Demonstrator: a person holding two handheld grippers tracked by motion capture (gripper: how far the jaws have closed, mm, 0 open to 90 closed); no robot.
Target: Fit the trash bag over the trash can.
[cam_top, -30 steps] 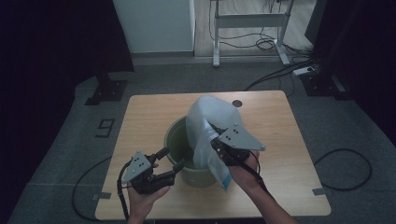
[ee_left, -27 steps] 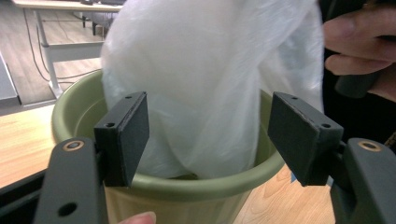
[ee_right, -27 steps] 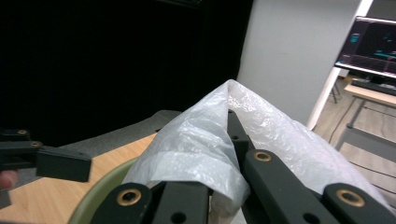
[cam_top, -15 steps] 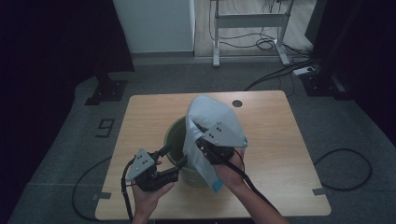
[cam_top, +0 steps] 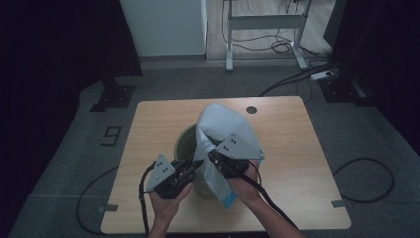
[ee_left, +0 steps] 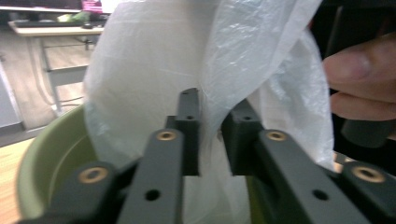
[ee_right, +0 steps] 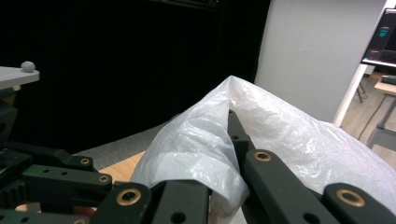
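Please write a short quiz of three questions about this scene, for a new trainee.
1. True or false: the white plastic bag hangs over the green bin.
2. What does the right gripper hold? A) a cup B) the bag C) nothing
3. Fill in: the bin stands on a ____ table.

Key: 1 true; 2 B; 3 wooden.

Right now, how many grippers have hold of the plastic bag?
2. The left gripper pinches the plastic bag low beside the green bin; the right gripper grips it higher up.
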